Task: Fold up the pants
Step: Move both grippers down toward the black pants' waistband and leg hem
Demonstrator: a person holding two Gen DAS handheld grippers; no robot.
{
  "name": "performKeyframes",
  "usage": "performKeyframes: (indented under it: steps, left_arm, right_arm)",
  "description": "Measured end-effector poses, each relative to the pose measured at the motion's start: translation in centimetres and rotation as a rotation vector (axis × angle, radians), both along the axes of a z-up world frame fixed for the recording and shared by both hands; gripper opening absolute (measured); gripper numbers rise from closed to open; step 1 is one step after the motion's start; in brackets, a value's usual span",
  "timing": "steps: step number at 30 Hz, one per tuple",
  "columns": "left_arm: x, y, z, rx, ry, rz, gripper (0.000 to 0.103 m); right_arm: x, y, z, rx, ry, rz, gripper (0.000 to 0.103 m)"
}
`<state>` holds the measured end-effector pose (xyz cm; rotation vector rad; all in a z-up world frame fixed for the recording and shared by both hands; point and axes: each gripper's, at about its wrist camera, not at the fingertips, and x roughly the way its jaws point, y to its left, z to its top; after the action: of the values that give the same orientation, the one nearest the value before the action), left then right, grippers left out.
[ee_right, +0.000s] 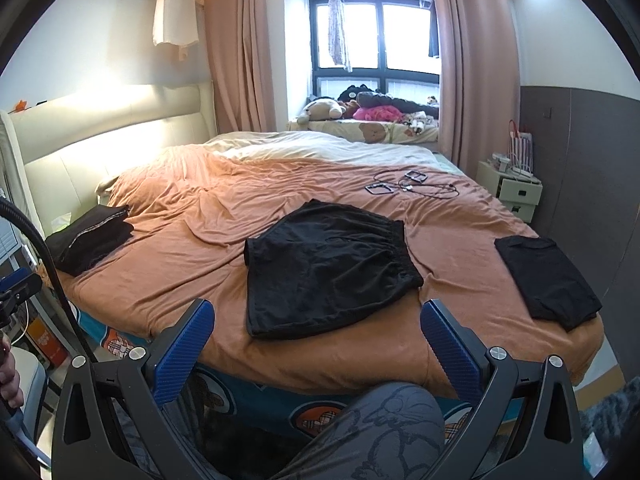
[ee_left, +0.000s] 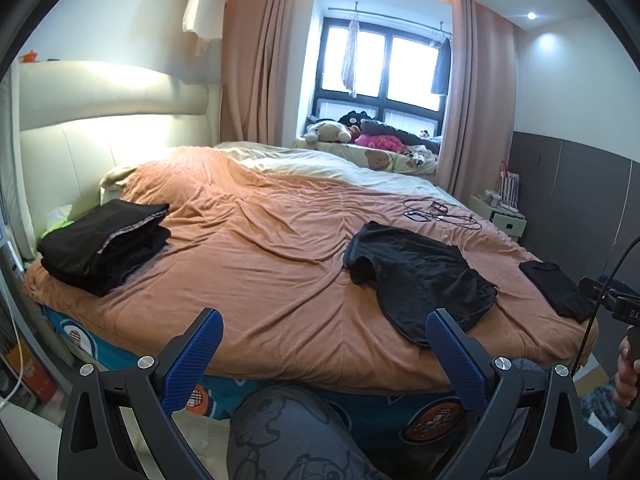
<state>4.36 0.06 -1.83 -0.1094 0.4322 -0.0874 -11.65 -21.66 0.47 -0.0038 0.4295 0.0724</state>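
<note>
Black shorts [ee_right: 324, 268] lie spread on the orange bedspread [ee_right: 192, 216] near the bed's front edge, waistband toward the far right; in the left wrist view the black shorts [ee_left: 416, 276] sit right of centre. My left gripper [ee_left: 324, 344] hangs open off the bed's front edge, left of the shorts, nothing between its blue pads. My right gripper [ee_right: 318, 332] is open too, just short of the shorts' near hem, holding nothing. A stack of folded black garments [ee_left: 104, 240] rests at the bed's left side, and one folded black piece [ee_right: 546, 280] at the right edge.
Cables and small devices [ee_right: 404, 184] lie on the far right of the bed. A white nightstand [ee_right: 512, 188] stands beside the bed at right. Plush toys [ee_right: 324, 110] and clothes fill the window ledge. The person's patterned grey knee [ee_right: 384, 428] is below the grippers.
</note>
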Motion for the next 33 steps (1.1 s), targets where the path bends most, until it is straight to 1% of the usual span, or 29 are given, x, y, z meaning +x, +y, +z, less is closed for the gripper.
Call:
performKeyframes:
  steps: [4,7,8,9,12,20,22,24,28,31,33]
  left_arm:
    - [2.4,-0.7,-0.9,-0.023,0.048,-0.022,0.102]
    - [4.2,-1.3,-1.7,-0.053,0.082,-0.034,0.100]
    - [4.8,-1.6,-2.0,-0.059,0.095,-0.040,0.099]
    - [5.4,-2.1,-2.3,-0.064,0.110,-0.046,0.098]
    - [7.2,-3.2,-3.1,-0.084,0.158,-0.071,0.093]
    - [11.3,-6.2,-5.1,-0.136,0.253,-0.126,0.086]
    - [12.4,-7.0,-5.7,-0.150,0.285,-0.137,0.081]
    - [13.3,-7.6,-6.2,-0.167,0.314,-0.148,0.078]
    - [15.2,-8.9,-7.4,-0.207,0.377,-0.159,0.069]
    - [16.4,-9.8,-8.3,-0.227,0.409,-0.161,0.065]
    - [17.0,-10.3,-8.8,-0.237,0.427,-0.159,0.063]
  right_arm:
    - [1.5,-1.2,-0.2,0.022,0.024,-0.008,0.103]
    - [2.6,-1.9,-0.3,0.036,0.042,-0.015,0.103]
    - [2.9,-2.3,-0.5,0.043,0.048,-0.017,0.102]
    - [3.4,-2.7,-0.7,0.051,0.058,-0.020,0.098]
    - [4.9,-4.0,-1.3,0.082,0.094,-0.029,0.094]
    - [7.8,-6.4,-2.0,0.131,0.146,-0.035,0.089]
    - [8.3,-7.1,-2.3,0.147,0.157,-0.038,0.088]
    - [8.8,-7.6,-2.6,0.162,0.167,-0.039,0.085]
    - [9.9,-8.8,-3.2,0.195,0.192,-0.040,0.080]
    - [10.5,-9.7,-3.7,0.213,0.203,-0.042,0.079]
    - [11.0,-10.2,-4.0,0.224,0.212,-0.042,0.076]
